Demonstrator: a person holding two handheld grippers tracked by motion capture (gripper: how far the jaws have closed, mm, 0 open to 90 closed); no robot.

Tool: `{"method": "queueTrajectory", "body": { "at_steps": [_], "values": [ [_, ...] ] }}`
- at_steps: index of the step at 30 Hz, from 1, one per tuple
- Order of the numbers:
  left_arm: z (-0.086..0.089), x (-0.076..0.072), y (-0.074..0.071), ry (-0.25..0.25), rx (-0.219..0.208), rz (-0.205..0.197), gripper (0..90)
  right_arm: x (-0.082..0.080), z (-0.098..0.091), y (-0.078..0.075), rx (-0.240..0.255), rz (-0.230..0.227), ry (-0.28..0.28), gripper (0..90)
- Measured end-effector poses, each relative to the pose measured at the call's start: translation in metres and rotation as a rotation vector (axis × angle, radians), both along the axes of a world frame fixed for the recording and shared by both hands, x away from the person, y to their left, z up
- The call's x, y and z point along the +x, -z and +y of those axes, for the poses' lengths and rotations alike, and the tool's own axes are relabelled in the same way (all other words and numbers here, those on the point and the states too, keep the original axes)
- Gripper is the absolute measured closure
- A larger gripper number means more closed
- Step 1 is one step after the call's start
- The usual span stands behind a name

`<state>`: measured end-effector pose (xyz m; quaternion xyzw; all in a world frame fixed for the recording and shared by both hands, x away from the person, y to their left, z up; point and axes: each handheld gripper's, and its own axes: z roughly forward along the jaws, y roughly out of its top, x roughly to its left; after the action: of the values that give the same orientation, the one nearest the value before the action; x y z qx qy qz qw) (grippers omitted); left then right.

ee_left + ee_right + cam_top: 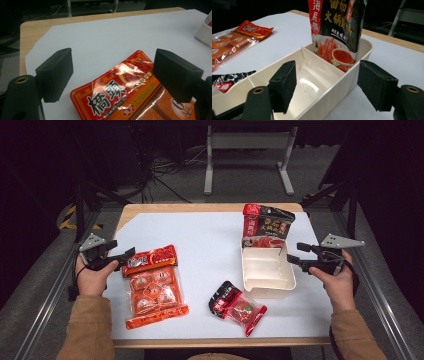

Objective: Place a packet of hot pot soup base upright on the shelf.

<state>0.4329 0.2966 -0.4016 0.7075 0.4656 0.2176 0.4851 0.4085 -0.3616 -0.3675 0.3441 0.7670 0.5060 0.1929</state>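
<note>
With left tool [112, 75] jaws apart over the orange packet [152, 285] at the bench's near left, close squarely on its top edge; right tool [327, 87] likewise apart, astride the tray [267, 270] wall.

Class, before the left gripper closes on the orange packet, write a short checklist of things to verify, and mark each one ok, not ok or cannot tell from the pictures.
1. left gripper jaws open: ok.
2. orange packet top edge lies between the jaws: ok.
3. Pads already pressing on the packet: not ok, gaps show on both sides.
4. Packet lies flat on the white sheet: ok.
5. cream box has an empty compartment: ok, the dark pouch stands in the far one.
6. right gripper holds the box steady: not ok, jaws open beside its rim.
</note>
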Motion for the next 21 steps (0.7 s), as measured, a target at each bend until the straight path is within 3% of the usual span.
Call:
{"method": "queueTrajectory", "body": {
  "at_steps": [10,18,21],
  "values": [
    [0.010,0.008,0.021,-0.022,-0.020,0.041,18.5,0.001,-0.002,0.004,0.007,0.009,0.005,32.5],
    [0.012,0.012,0.036,-0.037,0.001,0.095,20.3,0.001,-0.007,0.005,-0.002,-0.009,0.022,29.2],
    [0.012,0.012,0.041,-0.040,-0.004,0.095,22.0,0.001,-0.007,0.006,-0.006,-0.008,0.022,29.2]
  ]
}}
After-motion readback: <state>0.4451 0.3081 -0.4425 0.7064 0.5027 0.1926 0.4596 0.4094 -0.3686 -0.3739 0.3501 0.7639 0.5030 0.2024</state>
